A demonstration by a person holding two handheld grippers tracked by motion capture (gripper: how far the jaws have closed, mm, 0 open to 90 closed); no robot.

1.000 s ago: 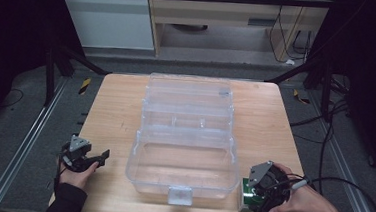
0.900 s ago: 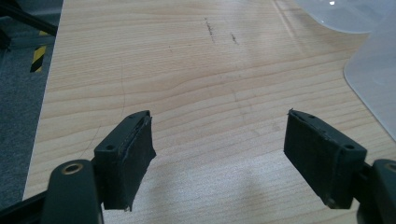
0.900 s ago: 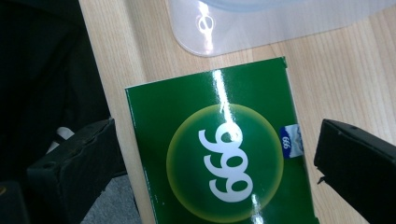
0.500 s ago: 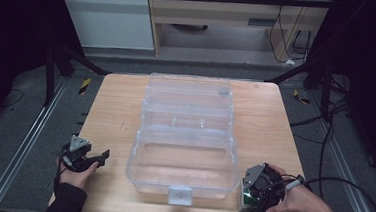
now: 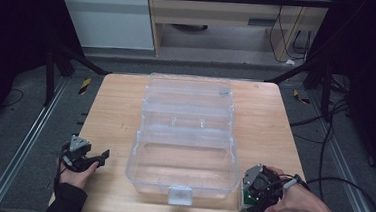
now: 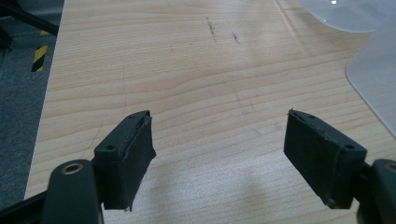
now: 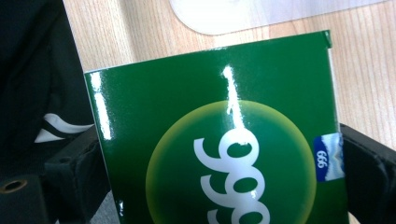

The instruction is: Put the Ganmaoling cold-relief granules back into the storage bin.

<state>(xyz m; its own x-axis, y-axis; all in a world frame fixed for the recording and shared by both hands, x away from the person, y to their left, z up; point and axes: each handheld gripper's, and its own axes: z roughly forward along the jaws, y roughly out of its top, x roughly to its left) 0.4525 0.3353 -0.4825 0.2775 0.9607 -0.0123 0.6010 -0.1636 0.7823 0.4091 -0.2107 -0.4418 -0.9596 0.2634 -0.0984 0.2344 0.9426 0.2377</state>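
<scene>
**Green box held by the right gripper**

Green and shiny, a small box with white "999" printed on it is seen between the two black jaws of the right gripper. The jaws have just been closing, and both sides of the box are pressed by them. The box is held at the near right corner of the wooden table, just beside the clear plastic organizer case, which lies open in the middle. The left gripper is kept at the near left edge, jaws wide apart over bare wood, with nothing between them.
</scene>
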